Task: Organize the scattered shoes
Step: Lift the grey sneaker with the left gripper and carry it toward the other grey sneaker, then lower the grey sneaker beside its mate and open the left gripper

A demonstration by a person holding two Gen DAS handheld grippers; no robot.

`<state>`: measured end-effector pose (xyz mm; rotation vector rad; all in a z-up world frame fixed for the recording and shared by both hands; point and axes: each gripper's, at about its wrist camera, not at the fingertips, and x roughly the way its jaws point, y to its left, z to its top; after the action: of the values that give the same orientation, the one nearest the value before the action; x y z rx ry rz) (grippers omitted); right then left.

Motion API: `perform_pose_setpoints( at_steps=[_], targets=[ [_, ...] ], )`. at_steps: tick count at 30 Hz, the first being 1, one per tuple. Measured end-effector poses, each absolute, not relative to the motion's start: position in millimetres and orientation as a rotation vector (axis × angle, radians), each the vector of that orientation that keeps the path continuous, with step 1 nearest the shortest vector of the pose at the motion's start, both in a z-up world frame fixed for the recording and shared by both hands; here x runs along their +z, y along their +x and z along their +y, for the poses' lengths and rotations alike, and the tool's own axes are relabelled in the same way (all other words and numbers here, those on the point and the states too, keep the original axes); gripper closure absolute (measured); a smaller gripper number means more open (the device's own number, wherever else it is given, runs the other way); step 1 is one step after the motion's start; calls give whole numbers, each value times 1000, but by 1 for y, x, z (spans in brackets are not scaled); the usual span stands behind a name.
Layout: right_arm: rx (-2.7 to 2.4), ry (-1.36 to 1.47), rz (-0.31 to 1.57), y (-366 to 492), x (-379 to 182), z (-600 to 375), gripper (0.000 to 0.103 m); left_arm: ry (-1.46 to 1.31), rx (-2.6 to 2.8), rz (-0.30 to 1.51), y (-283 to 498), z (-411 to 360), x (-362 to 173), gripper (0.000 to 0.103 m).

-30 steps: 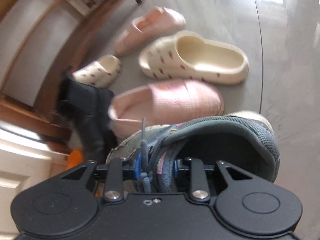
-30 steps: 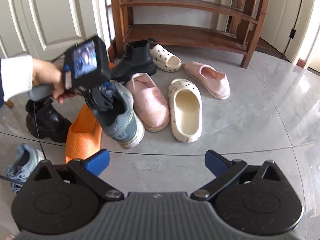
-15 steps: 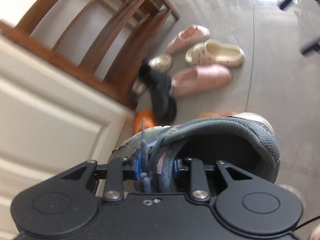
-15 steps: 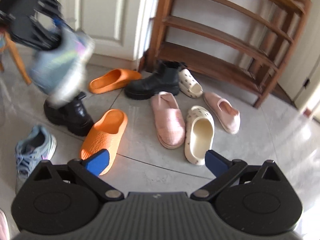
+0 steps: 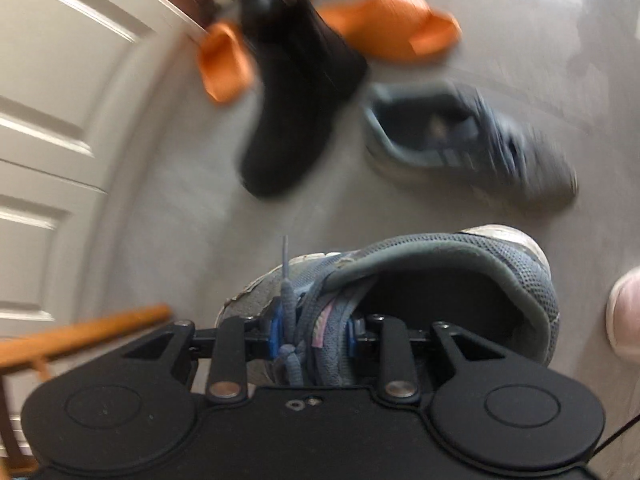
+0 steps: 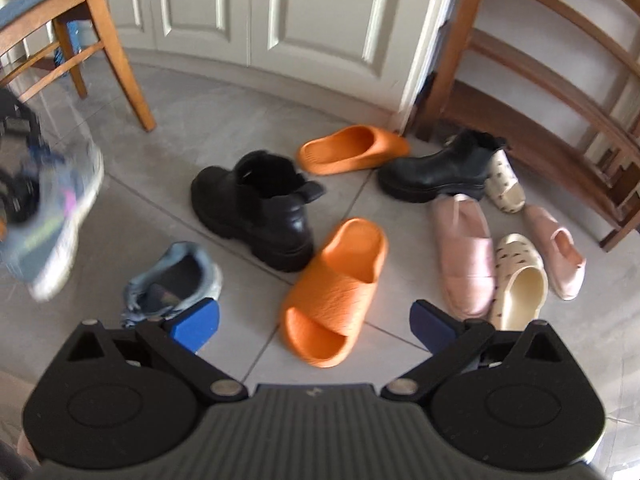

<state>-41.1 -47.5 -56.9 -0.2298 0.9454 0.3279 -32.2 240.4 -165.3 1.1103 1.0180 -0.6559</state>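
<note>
The left gripper (image 5: 312, 336) is clamping the grey sneaker (image 5: 440, 280) above bare floor (image 5: 180, 208); the right gripper (image 6: 316, 318) is hanging open

Bright, soft daylight; faint sheen on floor (image 5: 520, 20) toward 1 o'clock. Heavy motion blur across boot (image 5: 296, 92), far sneaker (image 5: 460, 140). Strong fisheye bending at edges; dark corners.

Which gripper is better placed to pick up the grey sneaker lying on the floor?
Right. The right gripper is open and empty, with the loose grey sneaker just beyond its left fingertip. The left gripper has its jaws shut on the other sneaker, carried above the floor.
</note>
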Motion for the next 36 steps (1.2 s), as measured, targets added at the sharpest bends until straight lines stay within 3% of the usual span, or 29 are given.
perform_pose_setpoints(
  at_steps=[8, 12, 14, 21, 36],
  targets=[
    [327, -266, 980, -50, -74, -37, 0, 1067, -683, 1053, -29, 243, -231, 73],
    [338, -280, 993, -55, -84, -35, 0, 1161, -646, 1062, -26, 226, -236, 49],
    [353, -291, 997, -56, -87, -31, 0, 1245, -626, 1059, -31, 221, -237, 46],
    [489, -299, 1003, -58, -92, 0, 0, 1164, -589, 1073, -41, 221, -196, 37],
    [546, -165, 1182, -63, -106, 115, 0, 735, -235, 1092, -57, 245, -99, 36]
  ],
)
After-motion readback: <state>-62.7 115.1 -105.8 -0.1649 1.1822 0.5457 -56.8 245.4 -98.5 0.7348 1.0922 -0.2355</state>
